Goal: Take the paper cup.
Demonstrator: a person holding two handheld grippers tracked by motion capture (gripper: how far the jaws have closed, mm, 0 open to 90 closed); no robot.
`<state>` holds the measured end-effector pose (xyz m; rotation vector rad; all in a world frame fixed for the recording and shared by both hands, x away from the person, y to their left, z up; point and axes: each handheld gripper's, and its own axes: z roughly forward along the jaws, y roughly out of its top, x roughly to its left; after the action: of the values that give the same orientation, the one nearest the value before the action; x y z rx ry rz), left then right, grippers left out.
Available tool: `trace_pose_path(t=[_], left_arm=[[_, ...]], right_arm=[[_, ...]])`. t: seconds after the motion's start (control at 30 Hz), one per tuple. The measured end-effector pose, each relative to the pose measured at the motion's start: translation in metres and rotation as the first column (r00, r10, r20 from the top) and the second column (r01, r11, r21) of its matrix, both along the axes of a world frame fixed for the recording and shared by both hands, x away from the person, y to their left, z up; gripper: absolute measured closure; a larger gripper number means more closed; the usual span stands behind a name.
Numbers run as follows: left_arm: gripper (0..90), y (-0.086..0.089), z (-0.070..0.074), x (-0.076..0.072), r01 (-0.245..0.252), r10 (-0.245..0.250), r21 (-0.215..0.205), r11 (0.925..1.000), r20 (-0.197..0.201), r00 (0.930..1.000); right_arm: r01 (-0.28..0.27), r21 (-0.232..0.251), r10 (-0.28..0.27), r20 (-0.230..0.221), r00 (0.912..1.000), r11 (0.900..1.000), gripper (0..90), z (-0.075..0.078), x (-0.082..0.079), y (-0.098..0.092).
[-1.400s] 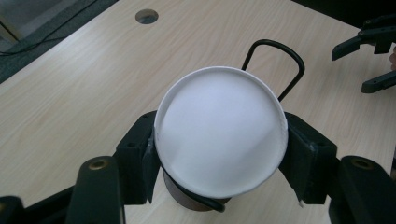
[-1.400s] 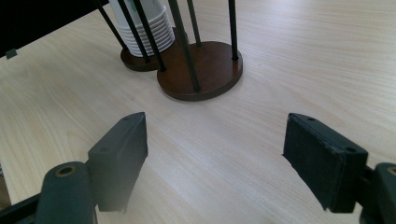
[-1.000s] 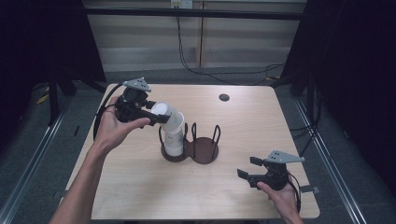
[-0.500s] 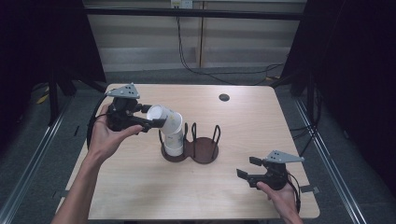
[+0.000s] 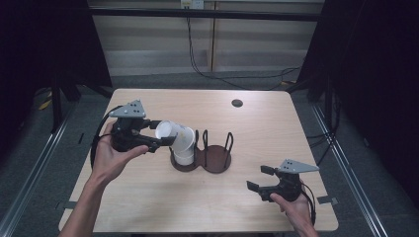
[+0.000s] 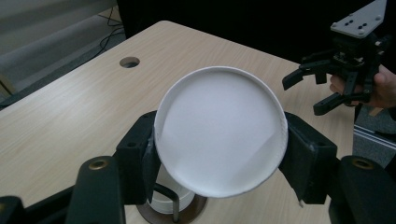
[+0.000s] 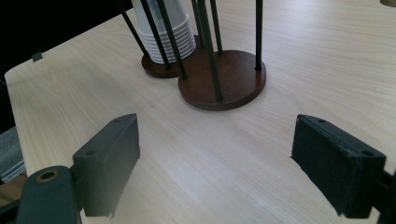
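Note:
My left gripper (image 5: 165,137) is shut on a white paper cup (image 5: 174,136), which is tilted with its mouth toward the gripper. It hangs just above a stack of white cups (image 5: 185,157) in the left ring of a dark wire holder (image 5: 217,160). In the left gripper view the cup's open mouth (image 6: 219,130) sits between both pads. My right gripper (image 5: 258,178) is near the table's front right. Its jaws have just been opening and stand wide with nothing between them (image 7: 215,154). It faces the holder's base (image 7: 233,79) and the stack (image 7: 168,37).
The holder's right ring (image 5: 220,153) holds no cups. A small round hole (image 5: 237,103) lies at the back of the wooden table (image 5: 148,207). Cables (image 5: 197,59) trail over the floor behind it, and dark frame posts (image 5: 57,103) stand at both sides.
My left hand has moved left and toward the person, a little lower, with the cup in its jaws. The right hand has stayed in place.

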<state>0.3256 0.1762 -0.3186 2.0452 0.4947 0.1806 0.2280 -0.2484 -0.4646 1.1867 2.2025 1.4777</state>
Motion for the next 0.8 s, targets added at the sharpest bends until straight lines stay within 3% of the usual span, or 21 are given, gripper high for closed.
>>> trace_pose_path(t=[0.17, 0.33, 0.43, 0.53, 0.57, 0.73, 0.8], left_arm=[[36.6, -0.002, -0.004, -0.01, 0.019, -0.019, 0.005, 0.9998, -0.002, 0.9998], [36.7, -0.004, -0.011, -0.02, 0.011, -0.011, -0.016, 0.9998, -0.002, 0.9999], [36.6, -0.009, -0.019, -0.023, 0.035, -0.035, -0.003, 0.9994, -0.029, 0.999], [36.6, -0.01, -0.022, -0.026, 0.036, -0.036, 0.001, 0.9993, -0.006, 0.9993], [36.6, -0.013, -0.024, -0.029, 0.06, -0.06, -0.022, 0.998, -0.024, 0.9979], [36.7, -0.02, -0.028, -0.034, 0.091, -0.091, -0.024, 0.9956, -0.027, 0.9954], [36.7, -0.022, -0.032, -0.033, 0.105, -0.107, -0.044, 0.9935, -0.044, 0.9933]], right_arm=[[-0.012, 0.006, 0.012, -0.006, 0.9999, 1.0, 14.2, 0.0, 0.0, 0.006], [-0.032, -0.007, 0.032, -0.01, 0.9994, 0.999, 13.9, 0.004, -0.002, 0.015], [-0.047, -0.009, 0.047, -0.002, 0.9989, 0.999, 13.9, 0.009, -0.001, 0.023], [-0.061, -0.007, 0.061, -0.001, 0.9981, 0.998, 13.9, 0.012, 0.0, 0.027], [-0.062, -0.007, 0.062, -0.004, 0.9981, 0.998, 13.9, 0.012, 0.0, 0.028], [-0.083, -0.004, 0.083, -0.007, 0.9965, 0.997, 13.9, 0.017, 0.003, 0.034], [-0.093, -0.002, 0.093, -0.004, 0.9956, 0.996, 13.9, 0.019, 0.005, 0.036]])
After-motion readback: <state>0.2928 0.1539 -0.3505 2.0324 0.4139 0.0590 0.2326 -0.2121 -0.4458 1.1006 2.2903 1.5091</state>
